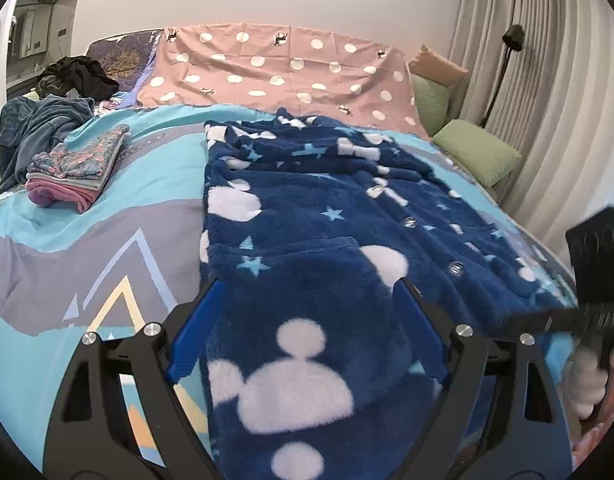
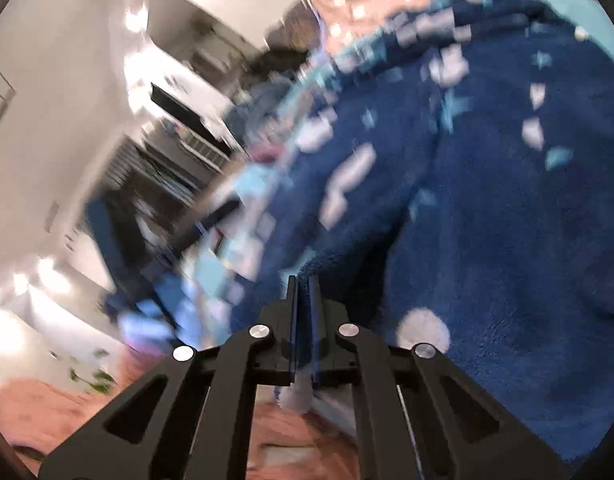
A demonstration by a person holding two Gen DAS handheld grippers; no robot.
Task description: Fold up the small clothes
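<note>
while the left claw (image 1: 307,300) straddles the fleece jacket (image 1: 347,220), nothing grips.

Left view sharp, evenly lit; right view motion-blurred; fisheye edges vignetted.

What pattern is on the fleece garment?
Navy fleece garment with white mouse-head shapes and pale blue stars; left wrist view.

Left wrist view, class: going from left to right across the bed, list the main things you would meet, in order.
Blue blanket heap → folded clothes pile → navy fleece jacket → green cushion → curtain
</note>
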